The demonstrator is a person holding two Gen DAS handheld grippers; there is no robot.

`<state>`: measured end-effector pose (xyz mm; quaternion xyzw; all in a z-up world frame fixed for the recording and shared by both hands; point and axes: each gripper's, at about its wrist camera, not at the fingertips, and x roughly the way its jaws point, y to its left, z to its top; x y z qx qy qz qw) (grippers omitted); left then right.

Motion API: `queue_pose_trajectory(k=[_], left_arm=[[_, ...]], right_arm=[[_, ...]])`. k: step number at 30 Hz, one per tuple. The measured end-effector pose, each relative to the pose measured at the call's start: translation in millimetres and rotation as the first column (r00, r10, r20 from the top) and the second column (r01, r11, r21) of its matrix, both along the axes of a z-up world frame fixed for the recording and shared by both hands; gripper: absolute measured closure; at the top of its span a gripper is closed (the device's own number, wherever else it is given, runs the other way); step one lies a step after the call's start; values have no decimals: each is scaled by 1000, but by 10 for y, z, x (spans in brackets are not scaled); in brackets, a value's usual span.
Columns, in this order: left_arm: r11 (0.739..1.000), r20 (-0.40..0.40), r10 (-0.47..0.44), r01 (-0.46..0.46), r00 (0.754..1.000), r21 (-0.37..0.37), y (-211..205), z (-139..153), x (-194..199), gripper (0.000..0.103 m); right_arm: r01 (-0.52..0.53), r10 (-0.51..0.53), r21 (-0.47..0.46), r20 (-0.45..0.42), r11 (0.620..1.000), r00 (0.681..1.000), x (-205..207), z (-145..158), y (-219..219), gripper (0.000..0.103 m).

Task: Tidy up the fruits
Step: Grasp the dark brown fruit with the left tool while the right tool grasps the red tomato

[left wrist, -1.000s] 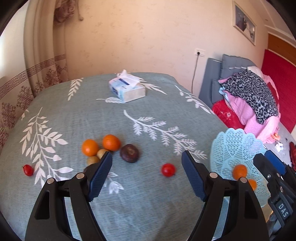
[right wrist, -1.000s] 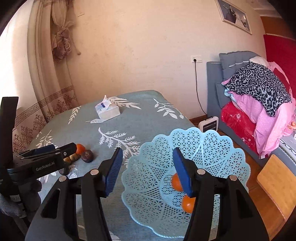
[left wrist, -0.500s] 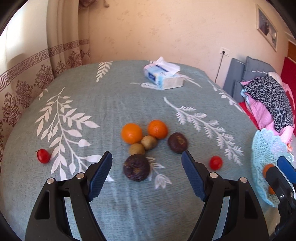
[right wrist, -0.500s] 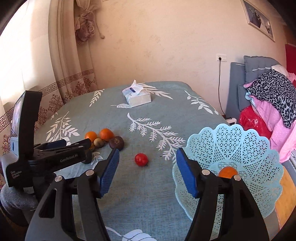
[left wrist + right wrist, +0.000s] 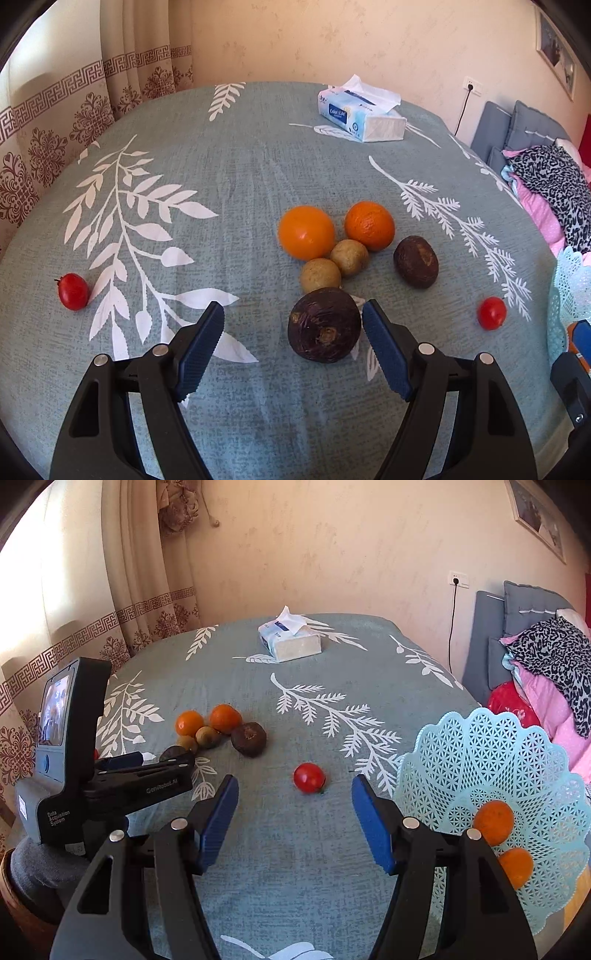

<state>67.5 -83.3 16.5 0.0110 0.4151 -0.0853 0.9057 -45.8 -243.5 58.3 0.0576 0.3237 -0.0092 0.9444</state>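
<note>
Closing in on two fruits at once, I'd centre each before squeezing; my left gripper [image 5: 293, 326], fingers open and empty, has the dark fruit [image 5: 324, 325] off toward its right finger, so I'd shift right; my right gripper [image 5: 291, 805], also open and empty, frames the tomato [image 5: 309, 777] just ahead on the table [image 5: 295, 867], beside the basket [image 5: 546, 760]. Since a second ago both views have swung from the basket toward the loose fruit, and my right fingers stand wider.
</note>
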Motion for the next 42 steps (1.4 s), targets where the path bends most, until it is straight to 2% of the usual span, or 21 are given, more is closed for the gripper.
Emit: queue_pose_trajectory(k=[5,9,14,21,25,29,34,37,42], left_arm=[[1000,-13,-25,25,1000,-1,-26,-78,18,43],[999,6,-52,52,999,-17,-28,-72,-16,63],[999,32,-17,18,999,-28,41,-44,-57,63],[999,119,43,-41,992,-17,118,69,-155,63],[998,107,55,-52,993,-35,167,62,-145,63],[997,99,64,-60,993,-48,197,57,-140,63],[997,98,60,-56,993,-50,193,52,-149,63],[997,93,62,-58,994,-52,199,46,-138,63],[997,92,65,-60,994,-54,200,44,-136,63]], right_arm=[[-3,3,-20,-26,1000,1000,116,-71,52,37],[-19,18,-19,-62,1000,998,237,-143,95,37],[-2,-4,-54,-111,999,994,402,-236,103,37],[22,-42,-128,-156,992,987,646,-325,115,40],[30,-61,-164,-187,986,980,770,-396,112,50],[50,-91,-196,-205,979,975,840,-454,71,54],[37,-88,-223,-222,974,971,871,-508,70,67],[17,-66,-210,-231,977,971,860,-507,92,75],[-11,-22,-155,-207,988,978,763,-429,112,75]])
